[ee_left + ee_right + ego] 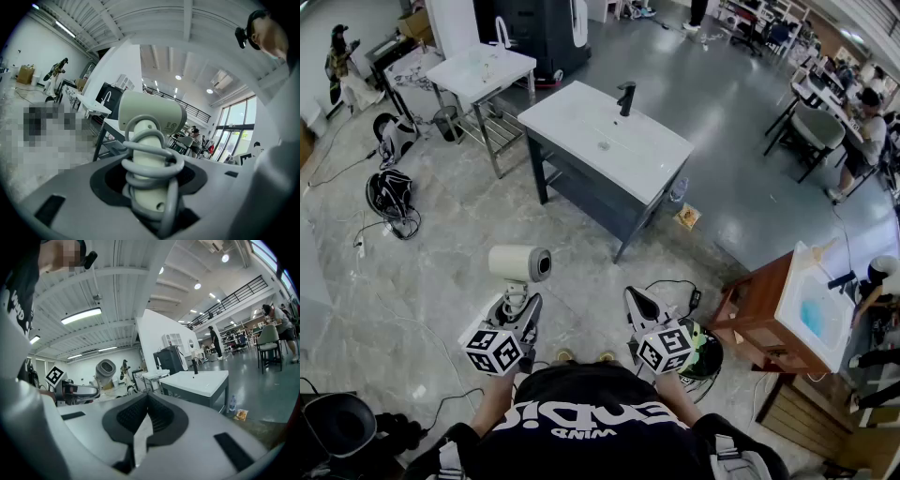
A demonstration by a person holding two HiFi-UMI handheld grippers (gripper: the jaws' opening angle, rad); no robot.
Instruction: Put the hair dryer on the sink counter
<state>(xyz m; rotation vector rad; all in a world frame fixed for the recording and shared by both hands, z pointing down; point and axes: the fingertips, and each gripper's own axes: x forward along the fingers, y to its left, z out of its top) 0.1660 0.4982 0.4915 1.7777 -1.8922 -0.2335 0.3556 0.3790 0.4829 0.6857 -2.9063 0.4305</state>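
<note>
1. Your left gripper (517, 298) is clamped on the handle of the cream-white plastic hair dryer (521, 263), with the jaws partly apart round it
2. The dryer's pale grey cord (151, 161) is wound in loops round that handle, and its barrel sits above the jaws with the dark round end facing your right
3. Your right gripper (637, 302) has its jaws closed together with nothing between them
4. The dryer hangs in the air over the grey marbled floor (441, 244), well apart from the white-topped sink counter on a dark grey frame (572, 117), which stands ahead of you with its black tap (626, 97) upright
</note>
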